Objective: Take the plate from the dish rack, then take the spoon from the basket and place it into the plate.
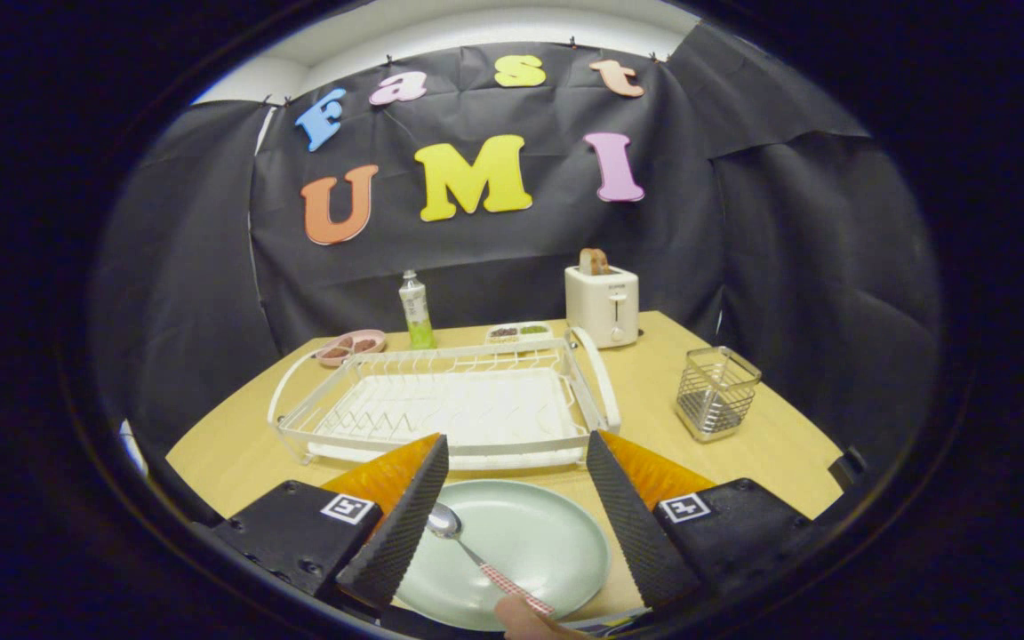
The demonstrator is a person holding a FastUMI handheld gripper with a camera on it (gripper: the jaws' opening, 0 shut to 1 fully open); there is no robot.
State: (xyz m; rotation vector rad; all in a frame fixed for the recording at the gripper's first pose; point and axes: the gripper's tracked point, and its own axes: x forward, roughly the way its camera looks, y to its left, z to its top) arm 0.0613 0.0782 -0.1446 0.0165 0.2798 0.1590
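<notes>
Gripper view: tongs wide apart, holding nothing, spoon on plate between them.

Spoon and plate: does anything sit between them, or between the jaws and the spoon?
Nothing visible does. The spoon already lies on the plate, between the open gripper jaws, which touch neither.

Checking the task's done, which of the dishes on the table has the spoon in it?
The pale green plate between the open gripper fingers holds the spoon.
</notes>
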